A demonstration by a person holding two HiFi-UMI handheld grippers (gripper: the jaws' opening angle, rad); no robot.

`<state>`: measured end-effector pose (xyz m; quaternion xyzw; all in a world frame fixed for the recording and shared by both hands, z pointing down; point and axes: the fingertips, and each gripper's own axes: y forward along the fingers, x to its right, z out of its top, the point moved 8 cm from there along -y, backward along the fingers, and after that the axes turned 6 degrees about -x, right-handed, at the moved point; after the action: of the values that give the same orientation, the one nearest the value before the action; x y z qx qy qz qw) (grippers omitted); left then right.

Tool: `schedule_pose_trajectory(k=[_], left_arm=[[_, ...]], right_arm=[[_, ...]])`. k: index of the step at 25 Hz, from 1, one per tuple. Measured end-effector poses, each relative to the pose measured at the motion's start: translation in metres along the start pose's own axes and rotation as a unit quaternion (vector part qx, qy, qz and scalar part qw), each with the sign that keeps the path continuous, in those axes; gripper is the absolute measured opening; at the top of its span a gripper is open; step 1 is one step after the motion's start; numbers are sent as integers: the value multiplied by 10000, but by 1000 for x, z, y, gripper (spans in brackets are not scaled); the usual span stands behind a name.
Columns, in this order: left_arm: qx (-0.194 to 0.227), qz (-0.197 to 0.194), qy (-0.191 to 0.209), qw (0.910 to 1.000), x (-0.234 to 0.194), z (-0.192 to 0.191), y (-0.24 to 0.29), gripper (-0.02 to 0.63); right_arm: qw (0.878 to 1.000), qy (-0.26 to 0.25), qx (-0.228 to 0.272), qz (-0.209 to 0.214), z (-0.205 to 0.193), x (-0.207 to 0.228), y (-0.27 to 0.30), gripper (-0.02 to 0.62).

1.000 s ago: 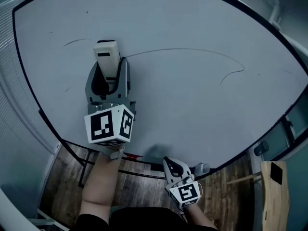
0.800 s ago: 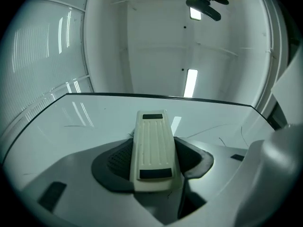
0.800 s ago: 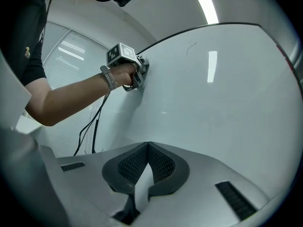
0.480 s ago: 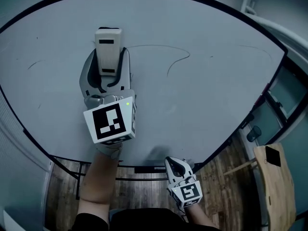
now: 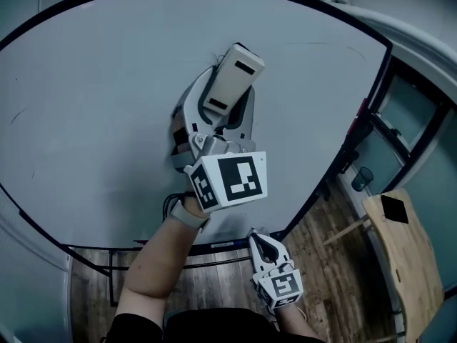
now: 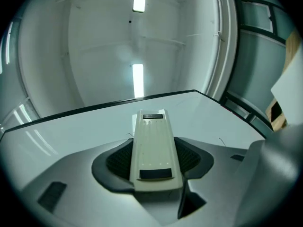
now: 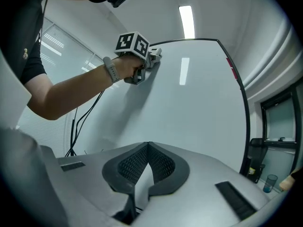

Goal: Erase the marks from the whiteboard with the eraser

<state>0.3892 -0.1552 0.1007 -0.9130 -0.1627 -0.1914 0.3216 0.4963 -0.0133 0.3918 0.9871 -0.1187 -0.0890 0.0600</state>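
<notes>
The whiteboard (image 5: 107, 120) fills most of the head view. A cream eraser (image 5: 234, 77) lies flat against it near the upper middle, tilted up and to the right. My left gripper (image 5: 218, 106) is shut on the eraser, which in the left gripper view (image 6: 152, 141) runs out between the jaws. Faint thin marks show at the board's left edge (image 5: 21, 113) and top right (image 5: 321, 46). My right gripper (image 5: 265, 249) hangs low below the board's bottom edge, jaws shut with nothing in them (image 7: 147, 148).
A wooden chair (image 5: 407, 263) with a black object (image 5: 395, 208) on it stands at the right, over a wooden floor. A cup (image 5: 362, 179) sits by the dark window frame. The person's arm (image 7: 71, 86) and black cables (image 7: 75, 131) show left in the right gripper view.
My left gripper has carried the eraser rightwards across the board and tilted it to the right. The long curved line beside it no longer shows. The right gripper has hardly moved.
</notes>
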Motion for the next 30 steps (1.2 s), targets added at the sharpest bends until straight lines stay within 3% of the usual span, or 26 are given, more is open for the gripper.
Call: schedule_pose_trajectory(k=[4, 10, 20, 25, 30], left_arm=[[-72, -435, 319, 9985, 37, 1, 0, 258], [-162, -207, -15, 9997, 8, -20, -15, 262], [-336, 745, -489, 9954, -124, -96, -97, 264], [-427, 928, -1009, 9896, -200, -139, -139, 264], [-389, 894, -1081, 9893, -272, -191, -186, 262]], right_arm=[[9996, 203, -35, -199, -3, 8, -13, 26], [9999, 103, -103, -17, -6, 2, -12, 26], [9951, -138, -265, 943, 2, -79, 31, 26], [9891, -251, -387, 1401, 12, -142, 59, 26], [9823, -341, -483, 1775, 22, -217, 91, 26]])
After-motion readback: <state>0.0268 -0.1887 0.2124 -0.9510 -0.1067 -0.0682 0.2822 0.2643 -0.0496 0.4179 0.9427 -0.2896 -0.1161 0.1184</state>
